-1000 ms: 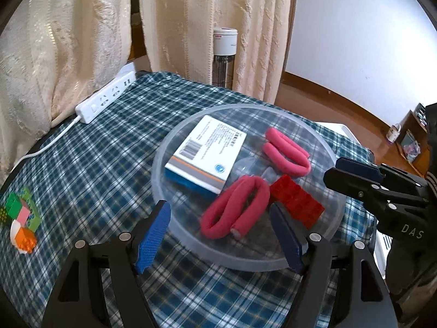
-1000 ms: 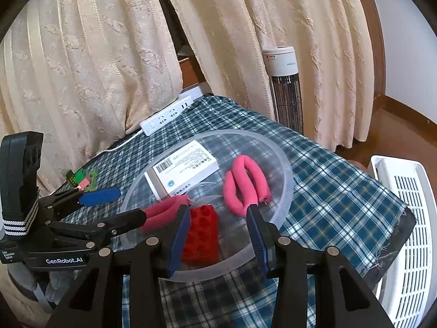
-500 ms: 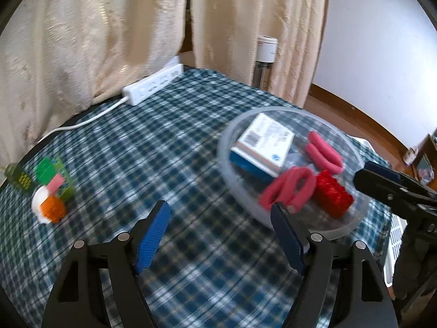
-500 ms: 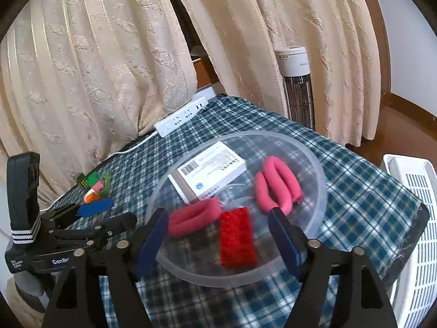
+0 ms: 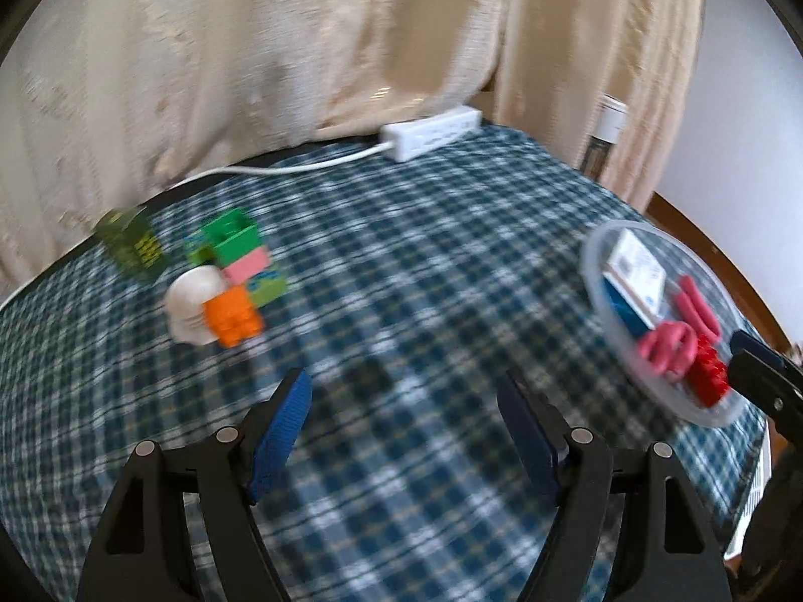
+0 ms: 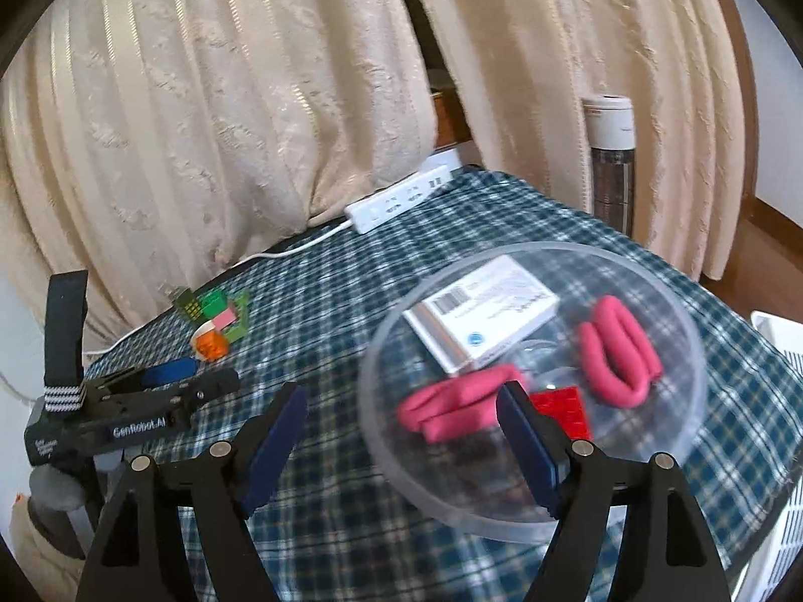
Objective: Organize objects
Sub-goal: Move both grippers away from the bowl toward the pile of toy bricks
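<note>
My left gripper (image 5: 406, 426) is open and empty over bare checked cloth. Ahead and to its left lies a blurred toy pile: an orange brick (image 5: 233, 316), a white piece (image 5: 193, 313), green and pink bricks (image 5: 236, 246) and a green card (image 5: 130, 246). My right gripper (image 6: 401, 431) is open at the near left rim of the clear bowl (image 6: 700, 366), with nothing between its fingers. In the bowl lie a red brick (image 6: 562, 411), a white and blue box (image 6: 482, 321) and two pink foam loops (image 6: 617, 351). The left gripper (image 6: 165, 381) shows at the left of the right wrist view.
A white power strip (image 6: 401, 195) and its cable lie along the table's far edge, under cream curtains. A white tower heater (image 6: 610, 160) stands behind the table at the right. A white slatted appliance (image 6: 783, 501) stands beyond the right edge. Bare checked cloth (image 5: 426, 276) separates pile and bowl.
My right jaws widened around the red brick, which stays in the bowl, and drew back. My left gripper swung left, away from the bowl and toward the toy pile.
</note>
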`<state>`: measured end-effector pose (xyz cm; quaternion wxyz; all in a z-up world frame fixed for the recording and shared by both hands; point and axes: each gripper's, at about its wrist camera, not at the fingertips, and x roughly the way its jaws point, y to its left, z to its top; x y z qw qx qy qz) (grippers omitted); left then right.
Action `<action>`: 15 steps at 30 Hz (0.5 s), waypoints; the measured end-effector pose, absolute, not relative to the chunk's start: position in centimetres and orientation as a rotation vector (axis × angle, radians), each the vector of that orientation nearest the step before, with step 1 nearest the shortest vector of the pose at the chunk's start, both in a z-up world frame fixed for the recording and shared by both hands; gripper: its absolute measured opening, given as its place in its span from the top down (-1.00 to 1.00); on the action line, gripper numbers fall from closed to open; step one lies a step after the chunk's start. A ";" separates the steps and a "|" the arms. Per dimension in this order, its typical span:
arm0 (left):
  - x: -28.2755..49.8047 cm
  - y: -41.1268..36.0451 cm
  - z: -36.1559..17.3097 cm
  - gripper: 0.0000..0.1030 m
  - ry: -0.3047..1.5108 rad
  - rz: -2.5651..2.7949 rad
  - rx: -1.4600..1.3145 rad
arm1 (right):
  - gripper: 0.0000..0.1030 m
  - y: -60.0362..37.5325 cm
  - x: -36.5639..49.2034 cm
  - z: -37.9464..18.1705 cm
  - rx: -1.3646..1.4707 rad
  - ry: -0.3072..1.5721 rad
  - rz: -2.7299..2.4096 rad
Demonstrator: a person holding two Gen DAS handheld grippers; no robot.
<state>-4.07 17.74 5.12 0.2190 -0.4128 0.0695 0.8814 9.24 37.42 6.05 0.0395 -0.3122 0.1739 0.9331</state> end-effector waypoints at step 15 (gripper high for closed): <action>-7.1 10.9 4.7 -0.51 0.108 2.564 -1.231 | -0.58 33.0 6.0 5.7 -1.065 0.476 2.933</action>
